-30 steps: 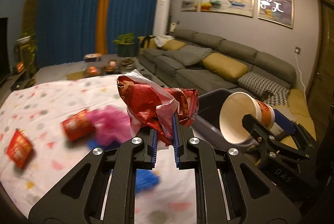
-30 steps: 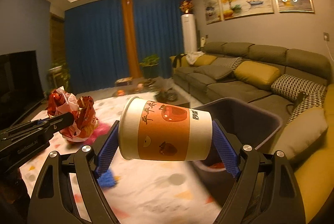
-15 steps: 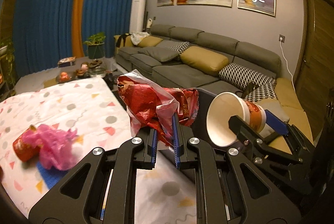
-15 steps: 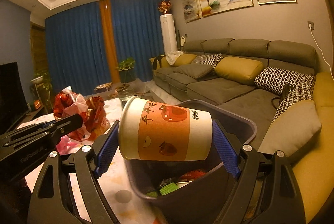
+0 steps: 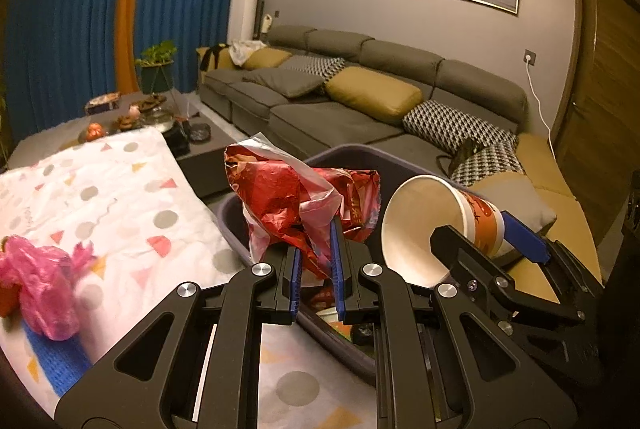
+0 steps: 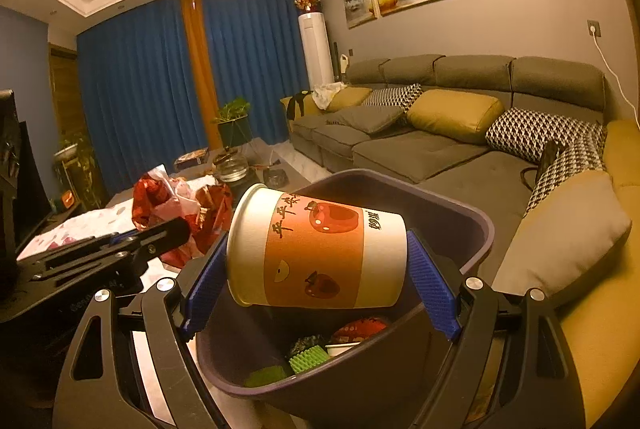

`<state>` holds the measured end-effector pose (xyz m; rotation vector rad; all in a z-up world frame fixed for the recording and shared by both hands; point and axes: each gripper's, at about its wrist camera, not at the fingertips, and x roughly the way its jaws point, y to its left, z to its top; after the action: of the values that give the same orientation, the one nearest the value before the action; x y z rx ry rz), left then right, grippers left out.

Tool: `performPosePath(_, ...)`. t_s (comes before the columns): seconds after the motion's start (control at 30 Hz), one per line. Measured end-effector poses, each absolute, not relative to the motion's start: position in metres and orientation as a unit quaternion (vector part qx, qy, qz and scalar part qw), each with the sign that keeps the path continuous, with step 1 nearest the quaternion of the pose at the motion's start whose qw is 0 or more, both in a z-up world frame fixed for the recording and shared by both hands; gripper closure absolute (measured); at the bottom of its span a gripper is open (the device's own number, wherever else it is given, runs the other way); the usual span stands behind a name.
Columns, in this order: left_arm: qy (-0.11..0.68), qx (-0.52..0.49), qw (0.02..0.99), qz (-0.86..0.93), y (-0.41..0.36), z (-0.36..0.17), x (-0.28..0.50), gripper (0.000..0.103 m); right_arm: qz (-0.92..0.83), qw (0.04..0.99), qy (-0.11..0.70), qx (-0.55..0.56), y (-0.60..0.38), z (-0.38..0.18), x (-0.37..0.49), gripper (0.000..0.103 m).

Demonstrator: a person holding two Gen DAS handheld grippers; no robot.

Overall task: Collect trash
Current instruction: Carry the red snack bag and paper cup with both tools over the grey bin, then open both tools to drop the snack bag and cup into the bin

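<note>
Red crinkled foil-and-plastic snack wrapper (image 5: pixel 298 197) is pinched low down between the blue-padded fingers (image 5: pixel 296 271) of the left gripper (image 5: pixel 316 269), its bulk flaring up and over the near rim of the dark purple plastic trash bin (image 6: pixel 476 225). It looks almost weightless, limp and slick, so a tight pinch on a bunched fold suits it; once let go it may cling to a pad or drift, so release is best made well inside the bin's mouth

The white paper cup with an orange printed band (image 6: pixel 320 253) lies sideways in the right gripper (image 6: pixel 316 289), its fingers clamped on it end to end, one at the open mouth and one at the base, right above the bin's opening. It looks light, thin-walled and easily crushed; held along its length like this it is stiffer than it would be squeezed across the wall

Inside the bin lie green and red scraps. Left of the bin, the worktop under a white cloth with coloured dots and triangles (image 5: pixel 120 189) carries a crumpled pink plastic bag (image 5: pixel 40 283) resting on something blue, well apart from the bin and yet to be collected
</note>
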<state>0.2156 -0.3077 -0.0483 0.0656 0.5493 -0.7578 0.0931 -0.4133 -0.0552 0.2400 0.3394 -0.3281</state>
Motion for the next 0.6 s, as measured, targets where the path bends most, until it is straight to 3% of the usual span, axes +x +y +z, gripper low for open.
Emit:
performPosePath(0.4,0.283,0.036,0.875,-0.392,-0.315,-0.064,0.228,0.089,-0.161,0.962,0.184,0.124,-0.42,-0.065,0.1,0.021)
performPosePath(0.6,0.29,0.034,0.869,-0.401,-0.314,-0.064,0.23,0.08,-0.165,0.96,0.186,0.129,-0.418,-0.064,0.1,0.021)
